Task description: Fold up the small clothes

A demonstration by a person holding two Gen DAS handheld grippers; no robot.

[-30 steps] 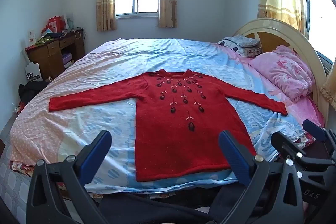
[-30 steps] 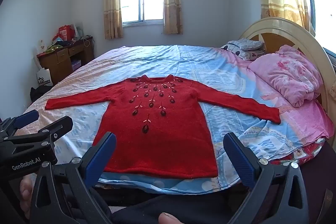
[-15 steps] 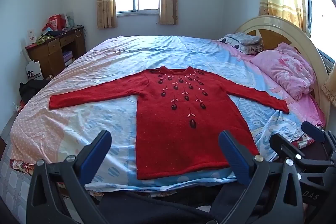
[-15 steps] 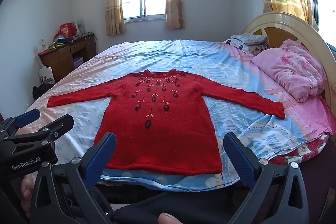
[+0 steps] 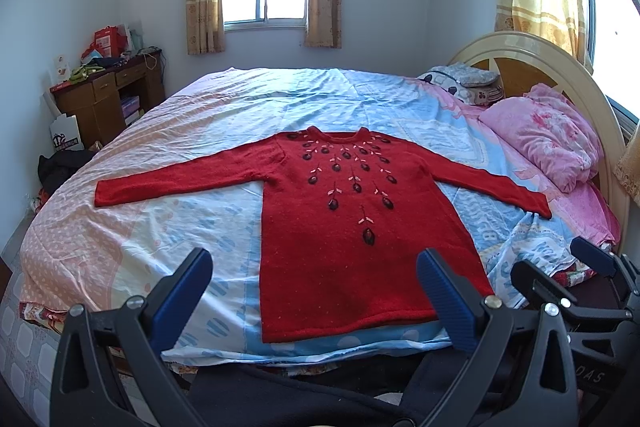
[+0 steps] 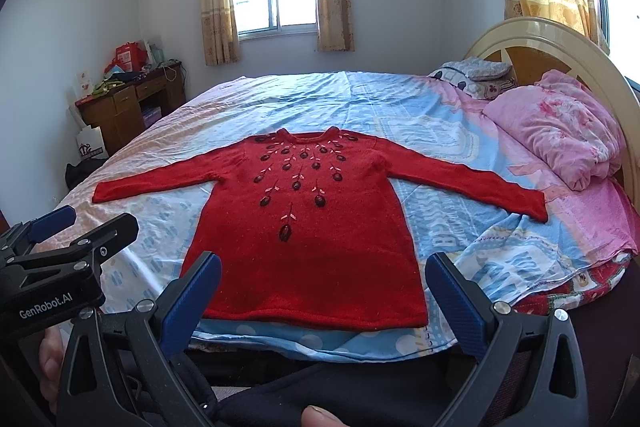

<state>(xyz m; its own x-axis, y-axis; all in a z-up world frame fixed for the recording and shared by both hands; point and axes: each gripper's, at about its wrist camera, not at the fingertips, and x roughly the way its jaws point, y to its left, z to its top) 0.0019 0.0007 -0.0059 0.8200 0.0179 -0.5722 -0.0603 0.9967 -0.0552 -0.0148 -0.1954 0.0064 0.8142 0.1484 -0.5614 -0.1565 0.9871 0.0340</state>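
Observation:
A red knitted sweater [image 5: 352, 227] [image 6: 316, 247] with dark embroidered flowers lies flat and face up on the bed, both sleeves spread out sideways, hem toward me. My left gripper [image 5: 314, 291] hangs open in front of the bed's near edge, level with the hem, holding nothing. The right gripper [image 6: 322, 295] is likewise open and empty, just short of the hem. In the left wrist view the right gripper [image 5: 560, 277] shows at the right edge; in the right wrist view the left gripper [image 6: 86, 231] shows at the left edge.
The bed [image 5: 160, 219] has a pink and blue sheet. A pink quilt [image 5: 556, 135] and a pillow [image 5: 468, 81] lie by the cream headboard [image 5: 560, 63] on the right. A wooden desk [image 5: 108, 95] with clutter stands by the left wall. Dark clothing shows below the grippers.
Both cameras have tilted or risen a little, so the sweater sits slightly lower and nearer in view. The sweater has not moved and both grippers stay open.

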